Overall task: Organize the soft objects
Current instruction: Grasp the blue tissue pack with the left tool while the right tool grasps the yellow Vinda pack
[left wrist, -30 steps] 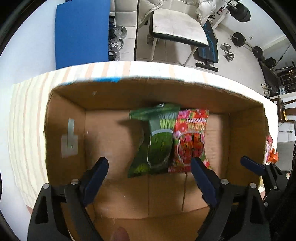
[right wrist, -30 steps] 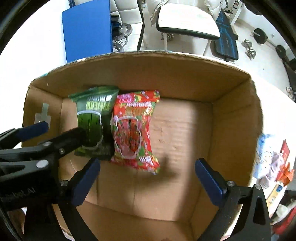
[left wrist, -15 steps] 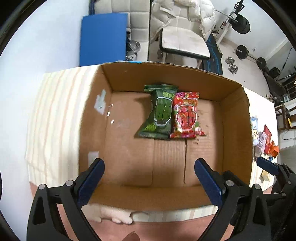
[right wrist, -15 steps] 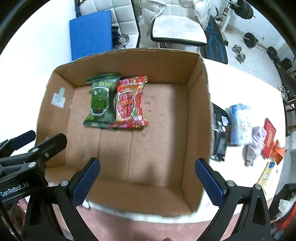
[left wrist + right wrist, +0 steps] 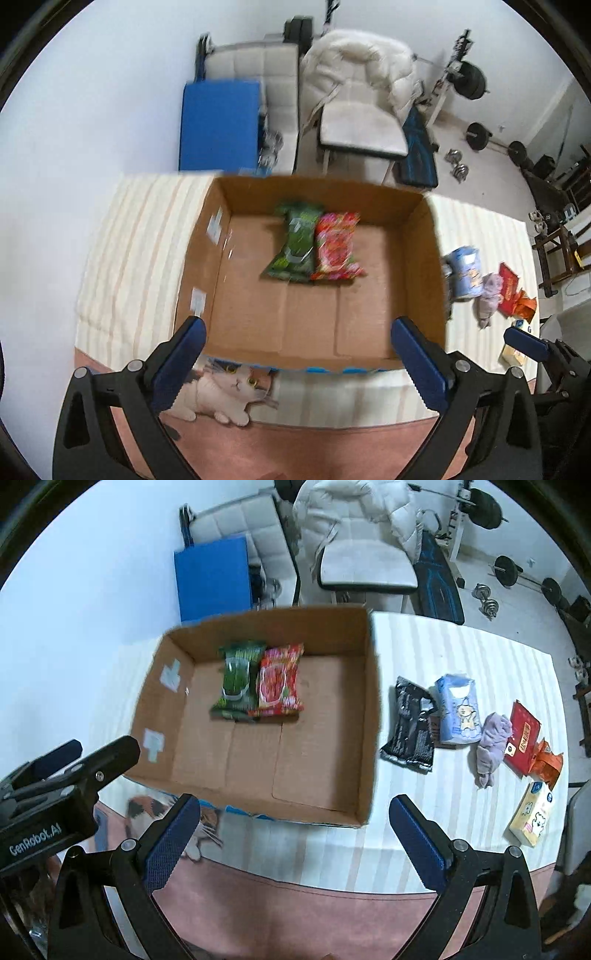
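An open cardboard box (image 5: 369, 716) stands on the striped table; it also shows in the left wrist view (image 5: 428, 266). Inside at its far side lie a green packet (image 5: 236, 681) and a red packet (image 5: 277, 681) side by side, also seen in the left wrist view as green (image 5: 295, 242) and red (image 5: 336, 245). My left gripper (image 5: 295, 363) is open and empty above the box's near edge. My right gripper (image 5: 293, 838) is open and empty, near the table's front edge.
Right of the box lie a black packet (image 5: 410, 725), a light blue tissue pack (image 5: 458, 710), a grey cloth (image 5: 491, 747), a red pack (image 5: 522, 734), an orange wrapper (image 5: 546, 764) and a yellow-white pack (image 5: 530, 812). A cat picture (image 5: 225, 391) shows at the table front.
Both grippers have pulled back and up out of the box. The box now looks smaller, and the items on the table to its right have come into view.
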`<state>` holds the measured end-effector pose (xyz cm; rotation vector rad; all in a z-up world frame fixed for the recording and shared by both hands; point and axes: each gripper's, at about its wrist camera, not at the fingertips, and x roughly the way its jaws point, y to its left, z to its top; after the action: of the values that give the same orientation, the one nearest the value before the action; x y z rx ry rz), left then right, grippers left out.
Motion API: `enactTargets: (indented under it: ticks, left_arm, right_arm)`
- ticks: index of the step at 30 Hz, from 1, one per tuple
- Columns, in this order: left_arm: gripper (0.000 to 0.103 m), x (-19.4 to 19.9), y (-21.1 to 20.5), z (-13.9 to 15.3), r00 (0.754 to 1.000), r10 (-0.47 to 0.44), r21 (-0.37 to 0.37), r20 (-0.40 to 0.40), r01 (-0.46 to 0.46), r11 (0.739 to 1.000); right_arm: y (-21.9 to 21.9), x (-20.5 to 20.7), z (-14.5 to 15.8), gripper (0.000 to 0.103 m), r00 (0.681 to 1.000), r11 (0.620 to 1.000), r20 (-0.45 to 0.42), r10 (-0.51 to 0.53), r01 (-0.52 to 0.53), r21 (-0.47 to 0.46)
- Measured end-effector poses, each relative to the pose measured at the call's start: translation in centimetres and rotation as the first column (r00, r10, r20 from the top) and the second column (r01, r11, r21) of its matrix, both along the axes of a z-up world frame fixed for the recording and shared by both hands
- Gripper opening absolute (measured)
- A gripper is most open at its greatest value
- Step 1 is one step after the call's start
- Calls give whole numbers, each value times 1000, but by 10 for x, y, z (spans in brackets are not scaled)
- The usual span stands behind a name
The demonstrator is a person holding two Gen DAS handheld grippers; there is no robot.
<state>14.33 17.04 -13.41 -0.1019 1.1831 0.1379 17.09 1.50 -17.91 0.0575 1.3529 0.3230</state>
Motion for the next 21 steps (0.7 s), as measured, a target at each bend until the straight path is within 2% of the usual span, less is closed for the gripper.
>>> enactTargets:
  ticks: [3,6,9,11,16,21]
  left_arm:
    - [103,5,-37,20,997,-53,27,62,52,998]
    - [103,19,-81,31,989,-120,22,91,118,993]
    - [103,39,-124,26,982,-179,5,66,179,984]
    - [103,55,-154,18,976,-212,-10,44,213,977]
    - [103,107,-227,-30,955,-287,-11,-77,287,958]
    - [103,153,-274,-106,914,-313,-54,-257,310,949]
  right_arm:
    - [-30,-2,22,103,996,999,78,-32,31,10]
    - [-71,-2,42,103,984,996,156,-85,79,45]
    - [-117,-1,53,103,963,990,230,-138,139,11]
    - [-152,3,51,103,956,981,230,-181,191,-23]
    - [-250,11,25,103,921,923,179,-346,369,-113]
    - [-335,17,-30,103,872,862,40,-488,488,-136]
